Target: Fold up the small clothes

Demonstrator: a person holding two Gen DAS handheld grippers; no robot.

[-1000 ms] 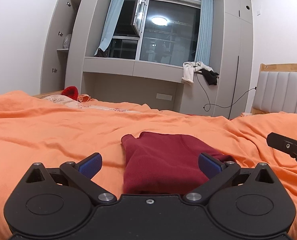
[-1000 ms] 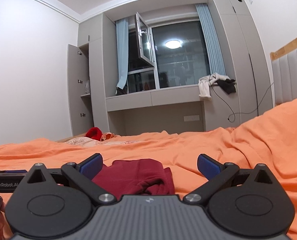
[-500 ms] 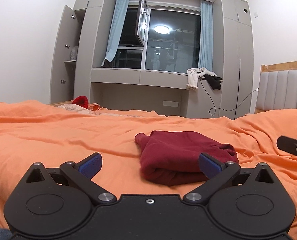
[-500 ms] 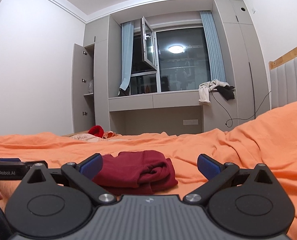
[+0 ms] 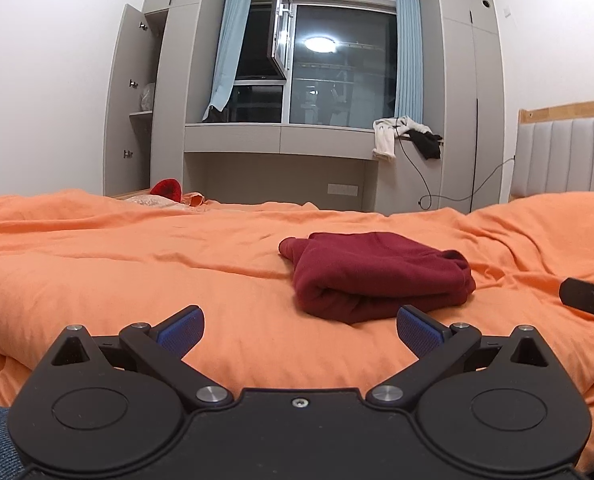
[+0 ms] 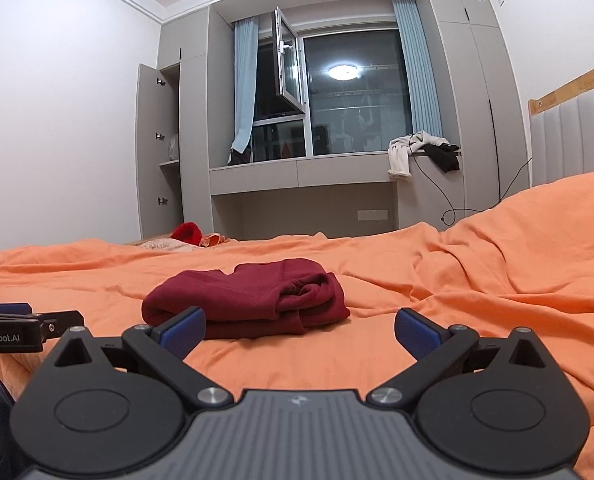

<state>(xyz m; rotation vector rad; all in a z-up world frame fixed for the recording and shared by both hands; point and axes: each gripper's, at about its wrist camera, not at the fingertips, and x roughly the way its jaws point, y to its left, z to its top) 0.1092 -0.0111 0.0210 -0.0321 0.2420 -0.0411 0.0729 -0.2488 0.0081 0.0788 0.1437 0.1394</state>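
Left view, my left claw [image 5: 299, 326]: jaws spread wide, nothing between the blue pads, low over the bed [image 5: 117, 272].
Left view, garment [image 5: 377, 278]: dark red, folded into a thick bundle, lying on the bed ahead and a little right of my left claw, apart from it.
Left view, right claw [image 5: 589, 298]: only its tip shows at the right edge, beside the bundle, not touching.
Right view, my right claw [image 6: 299, 326]: jaws wide apart too, holding nothing.
Right view, garment [image 6: 249, 300]: ahead and left; loose rolled ends face me on its right side.
Handling, my guess: soft, light, limp knit; layers will slide and unroll if pinched singly.
Hold, my guess: pinch through all layers at the thick folded edge, one claw each end.
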